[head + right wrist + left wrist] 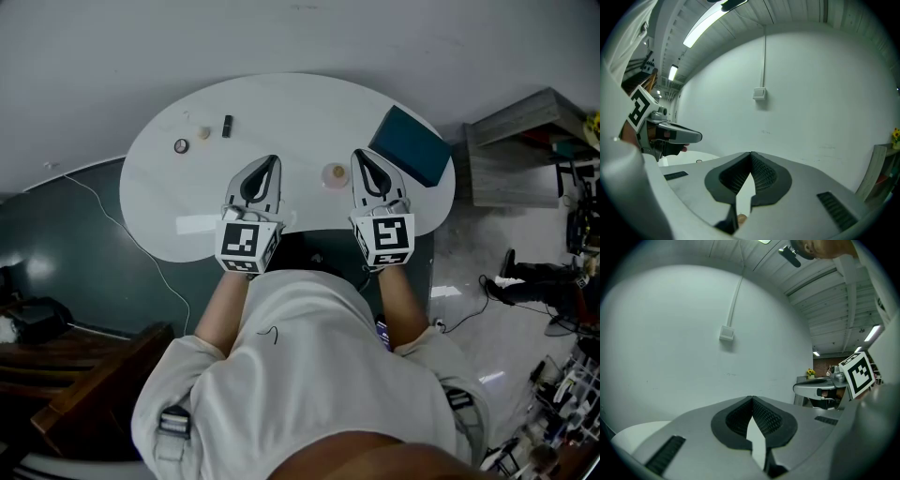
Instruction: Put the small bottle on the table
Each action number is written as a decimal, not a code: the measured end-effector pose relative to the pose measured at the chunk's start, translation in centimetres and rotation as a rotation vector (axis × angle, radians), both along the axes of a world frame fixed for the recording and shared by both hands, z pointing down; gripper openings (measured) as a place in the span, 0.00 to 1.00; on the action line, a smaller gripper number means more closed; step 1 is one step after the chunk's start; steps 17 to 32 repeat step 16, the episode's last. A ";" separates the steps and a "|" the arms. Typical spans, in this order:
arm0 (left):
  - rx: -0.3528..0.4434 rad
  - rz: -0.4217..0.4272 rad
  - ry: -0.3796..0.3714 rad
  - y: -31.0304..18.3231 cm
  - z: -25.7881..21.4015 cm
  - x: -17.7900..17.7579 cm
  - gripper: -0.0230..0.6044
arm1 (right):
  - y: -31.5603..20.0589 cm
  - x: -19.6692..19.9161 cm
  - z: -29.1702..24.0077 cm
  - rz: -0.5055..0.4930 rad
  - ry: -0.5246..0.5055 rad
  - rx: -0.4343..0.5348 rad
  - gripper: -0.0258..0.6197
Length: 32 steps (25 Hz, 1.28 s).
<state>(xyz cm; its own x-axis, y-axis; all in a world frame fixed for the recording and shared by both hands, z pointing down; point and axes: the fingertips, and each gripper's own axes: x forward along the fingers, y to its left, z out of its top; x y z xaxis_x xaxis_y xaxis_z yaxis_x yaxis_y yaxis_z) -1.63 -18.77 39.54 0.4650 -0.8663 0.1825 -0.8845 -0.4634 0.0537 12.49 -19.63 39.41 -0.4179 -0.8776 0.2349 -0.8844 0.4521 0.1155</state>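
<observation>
Your left gripper (273, 161) and right gripper (360, 156) were both closed, empty; what looked like the small bottle (335, 174), centre frame, seemed light, stiff, easily tipped, best taken around its middle

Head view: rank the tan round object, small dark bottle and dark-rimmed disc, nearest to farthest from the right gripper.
1. tan round object, just left of the right gripper.
2. small dark bottle, farther left.
3. dark-rimmed disc, leftmost.

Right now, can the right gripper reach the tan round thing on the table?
Probably yes. The tan thing sits just left of the right gripper, with nothing between them. Its jaws are shut, so they must open first.
</observation>
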 end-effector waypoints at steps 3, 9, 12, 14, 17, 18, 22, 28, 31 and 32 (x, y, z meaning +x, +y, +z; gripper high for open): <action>-0.006 -0.002 0.000 0.0 0.1 0.0 0.06 | 0.0 0.3 0.2 0.005 0.002 -0.009 0.04; -0.018 0.002 -0.003 -0.1 0.6 0.4 0.06 | 0.1 0.7 0.8 0.009 0.005 -0.024 0.04; -0.026 0.003 -0.001 -0.1 0.9 0.6 0.06 | 0.1 1.0 1.1 0.012 0.007 -0.031 0.04; -0.030 0.004 -0.001 -0.3 1.1 0.6 0.06 | 0.0 1.2 1.2 0.016 0.007 -0.031 0.04; -0.034 0.004 -0.002 -0.5 1.3 0.7 0.06 | -0.2 1.4 1.2 0.019 0.008 -0.030 0.04; -0.034 0.004 -0.002 -0.5 1.3 0.7 0.06 | -0.2 1.4 1.2 0.019 0.008 -0.030 0.04; -0.034 0.004 -0.002 -0.5 1.3 0.7 0.06 | -0.2 1.4 1.2 0.019 0.008 -0.030 0.04; -0.034 0.004 -0.002 -0.5 1.3 0.7 0.06 | -0.2 1.4 1.2 0.019 0.008 -0.030 0.04; -0.034 0.004 -0.002 -0.5 1.3 0.7 0.06 | -0.2 1.4 1.2 0.019 0.008 -0.030 0.04; -0.034 0.004 -0.002 -0.5 1.3 0.7 0.06 | -0.2 1.4 1.2 0.019 0.008 -0.030 0.04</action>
